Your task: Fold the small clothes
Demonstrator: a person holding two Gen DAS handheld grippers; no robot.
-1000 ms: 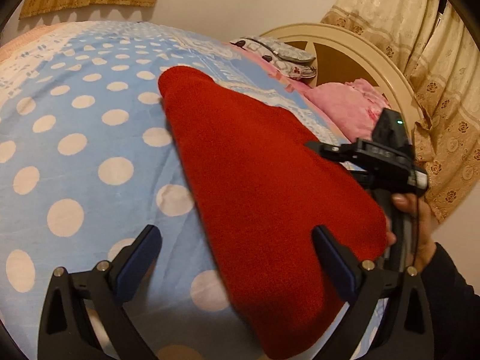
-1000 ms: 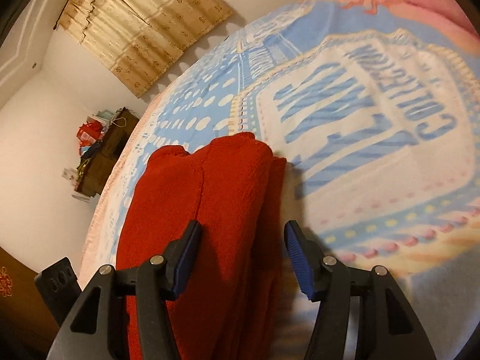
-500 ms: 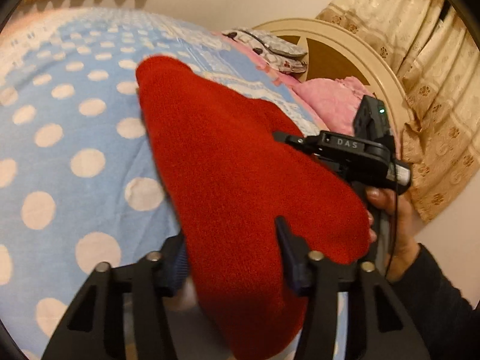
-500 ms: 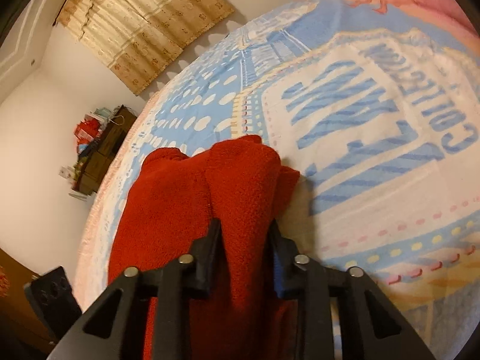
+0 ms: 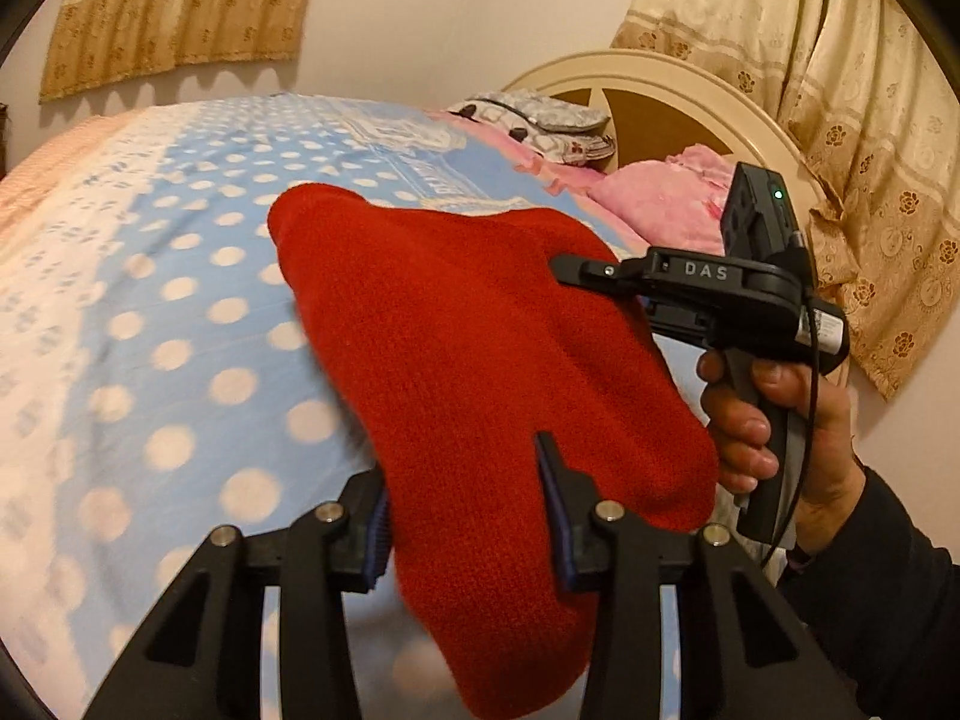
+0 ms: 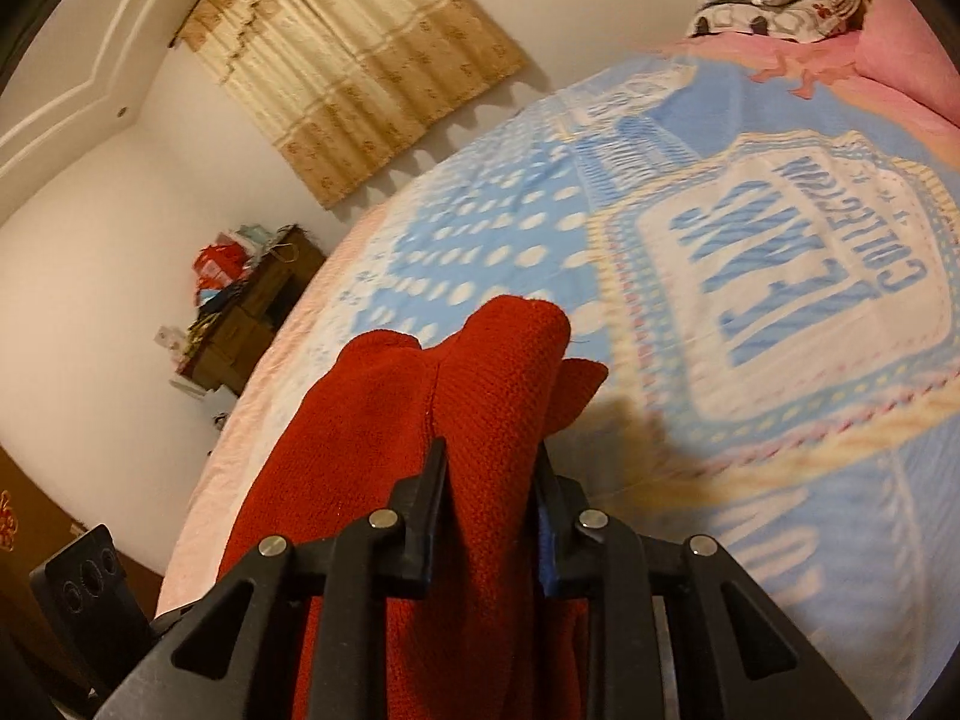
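Note:
A folded red knit garment (image 5: 468, 360) is held off the blue polka-dot bedspread (image 5: 150, 330). My left gripper (image 5: 465, 516) is shut on its near edge. In the left wrist view the right gripper (image 5: 576, 270) is at the garment's right side, with a hand on its handle. In the right wrist view my right gripper (image 6: 489, 492) is shut on a thick fold of the same red garment (image 6: 420, 420), which hangs down and left. The garment is stretched between the two grippers.
The bedspread has a large lettered panel (image 6: 810, 288). Pink and grey pillows (image 5: 660, 198) lie by the cream headboard (image 5: 660, 96). Curtains (image 6: 348, 54) hang on the wall. A cluttered wooden cabinet (image 6: 246, 312) stands beyond the bed's far side.
Both grippers went from open to shut on the red garment, then lifted it off the bedspread.

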